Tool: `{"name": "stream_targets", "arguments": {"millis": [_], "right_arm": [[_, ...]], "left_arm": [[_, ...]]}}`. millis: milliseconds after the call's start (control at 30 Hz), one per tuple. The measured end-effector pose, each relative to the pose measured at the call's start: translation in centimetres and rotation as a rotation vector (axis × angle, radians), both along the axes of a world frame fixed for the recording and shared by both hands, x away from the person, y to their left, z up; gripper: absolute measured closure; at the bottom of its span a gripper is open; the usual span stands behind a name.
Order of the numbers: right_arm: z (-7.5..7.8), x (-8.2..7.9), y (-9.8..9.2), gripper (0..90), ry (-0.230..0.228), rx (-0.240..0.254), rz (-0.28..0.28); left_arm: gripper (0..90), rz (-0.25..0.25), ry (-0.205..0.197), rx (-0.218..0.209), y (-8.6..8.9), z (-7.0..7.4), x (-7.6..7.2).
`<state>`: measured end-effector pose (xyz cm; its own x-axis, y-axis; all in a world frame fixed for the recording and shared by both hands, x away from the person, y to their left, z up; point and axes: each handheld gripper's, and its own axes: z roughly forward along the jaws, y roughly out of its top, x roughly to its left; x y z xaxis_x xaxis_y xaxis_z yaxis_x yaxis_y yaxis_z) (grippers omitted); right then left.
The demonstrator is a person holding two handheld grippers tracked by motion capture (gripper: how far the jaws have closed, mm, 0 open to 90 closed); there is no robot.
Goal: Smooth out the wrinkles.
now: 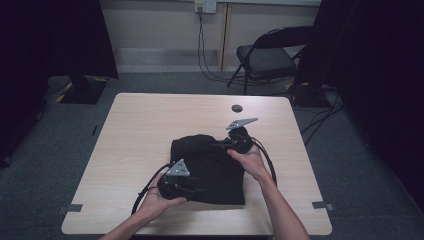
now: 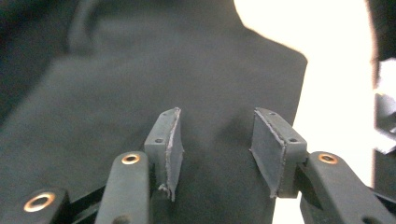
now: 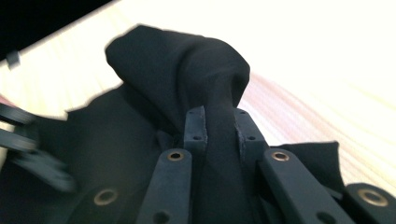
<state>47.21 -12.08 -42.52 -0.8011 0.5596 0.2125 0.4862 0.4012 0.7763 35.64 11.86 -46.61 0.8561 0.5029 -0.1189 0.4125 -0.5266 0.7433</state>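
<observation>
Forearms come in from the bottom of the high view, and the left gripper (image 1: 192,186) sits low over the near-left corner of the black garment (image 1: 210,170), which lies folded on the light wooden table (image 1: 140,130), a little right of its middle. Up at the garment's far-right corner the right gripper (image 1: 225,145) is planted on the cloth, its grey plate tipped toward the far edge. Beyond it a small dark round disc (image 1: 237,108) rests on the tabletop, and a black folding chair (image 1: 267,57) stands on the floor behind the table. Over to the left gripper view: the left gripper (image 2: 216,149) has its jaws parted about halfway, pads bare, nothing pinched, the black garment (image 2: 140,79) spread flat just beneath them with bright table (image 2: 327,56) showing past its edge. Now the right gripper view: the right gripper (image 3: 218,130) is clamped tight on a bunched fold of the black garment (image 3: 177,65), the cloth rising in a hump from between the pads, lifted clear of the table (image 3: 317,74) behind it.
</observation>
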Motion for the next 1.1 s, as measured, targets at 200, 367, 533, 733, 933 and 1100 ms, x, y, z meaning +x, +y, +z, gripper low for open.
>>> {"name": "stream_targets", "arguments": {"millis": [200, 367, 533, 733, 933, 1100], "right_arm": [[0.8, -1.8, 0.2, 78.4, -0.043, 0.022, 0.054], [1.2, -5.0, 0.8, 78.4, -0.086, -0.006, 0.148], [0.8, -6.9, 0.3, 78.0, -0.083, -0.003, 0.162], [-1.0, -8.7, 0.6, 75.0, -0.054, -0.052, 0.180], [-1.7, -9.9, 0.3, 70.9, -0.044, -0.078, 0.181], [-2.4, -10.9, -0.3, 70.2, -0.018, -0.089, 0.197]], "left_arm": [[55.9, 0.036, -0.001, -0.009, -0.2, -1.0, 1.2], [56.5, 0.047, -0.038, -0.002, -0.5, -1.3, 1.1], [56.5, 0.052, -0.062, -0.007, -0.5, -1.5, 0.9], [56.6, 0.054, -0.074, -0.014, -0.5, -1.6, 0.8], [56.6, 0.052, -0.085, -0.010, -0.6, -1.6, 0.8], [56.6, 0.052, -0.091, -0.018, -0.5, -1.7, 0.7]]}}
